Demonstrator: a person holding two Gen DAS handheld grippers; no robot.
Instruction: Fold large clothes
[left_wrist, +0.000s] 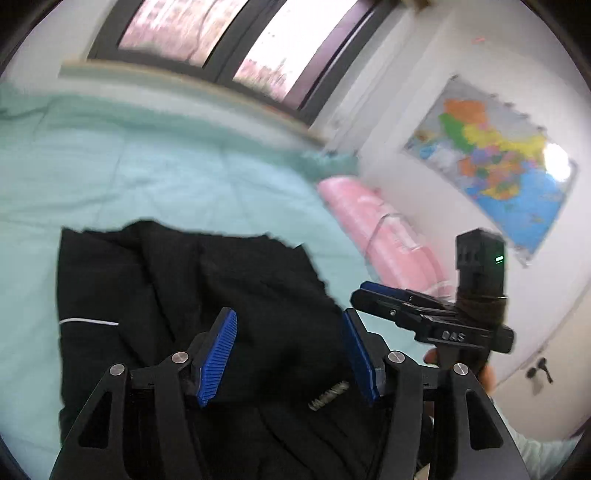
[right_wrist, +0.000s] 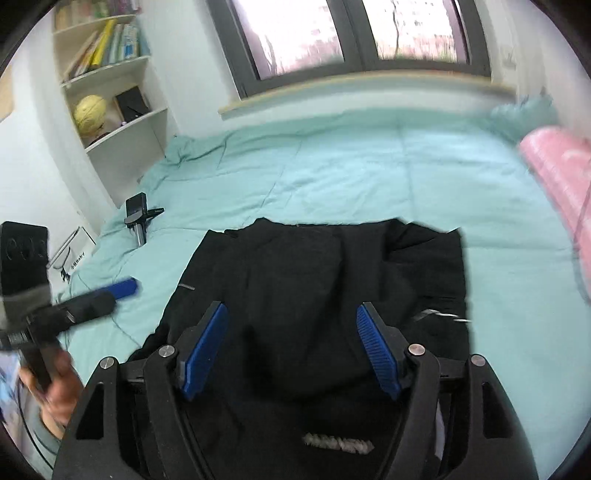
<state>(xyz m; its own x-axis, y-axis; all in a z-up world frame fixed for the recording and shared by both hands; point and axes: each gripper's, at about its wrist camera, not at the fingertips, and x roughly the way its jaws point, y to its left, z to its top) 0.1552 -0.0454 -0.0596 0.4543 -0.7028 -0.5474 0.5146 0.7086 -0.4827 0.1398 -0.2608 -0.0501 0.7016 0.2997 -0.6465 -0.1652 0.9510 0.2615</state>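
1. Left hand-held gripper (left_wrist: 290, 356) and right hand-held gripper (right_wrist: 291, 349) are both spread wide, pinching nothing, hovering over the near edge.
2. The black garment (right_wrist: 317, 280) lies partly folded on the bed (right_wrist: 332, 166), straight ahead and below both.
3. Neither's really closer; its white logo (right_wrist: 338, 443) sits nearest the right one.

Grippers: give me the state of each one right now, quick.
Left gripper: open, nothing held, above the black garment.
Right gripper: open, nothing held, over the same garment.
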